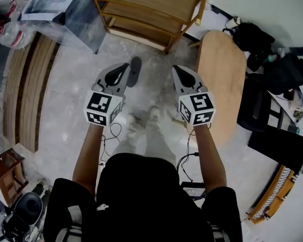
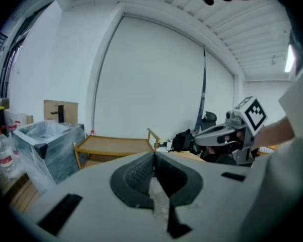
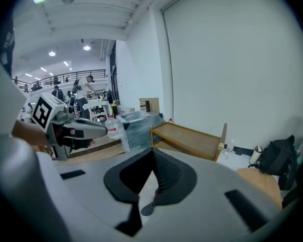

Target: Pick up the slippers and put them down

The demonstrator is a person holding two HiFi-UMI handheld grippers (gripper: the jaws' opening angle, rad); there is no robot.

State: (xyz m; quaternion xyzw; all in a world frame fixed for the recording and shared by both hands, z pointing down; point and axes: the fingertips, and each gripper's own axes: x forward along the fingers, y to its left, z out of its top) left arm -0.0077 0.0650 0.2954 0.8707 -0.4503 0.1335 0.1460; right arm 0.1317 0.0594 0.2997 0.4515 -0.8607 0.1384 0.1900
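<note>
One dark slipper [image 1: 135, 70] lies on the pale floor in the head view, just right of my left gripper's tip. No second slipper shows. My left gripper [image 1: 125, 66] is held up in front of me, its jaws shut with nothing between them [image 2: 153, 156]. To its right, at about the same height, my right gripper [image 1: 175, 68] also has its jaws together and empty [image 3: 152, 151]. Neither gripper view shows the slipper; each shows the other gripper off to the side.
A wooden shelf rack [image 1: 151, 14] stands ahead, with a plastic-wrapped box [image 1: 65, 9] to its left. An oval wooden table [image 1: 219, 84] is close on the right, with black bags [image 1: 255, 39] beyond it. Wooden planks [image 1: 28, 84] lie at the left. My feet [image 1: 141, 117] are below the grippers.
</note>
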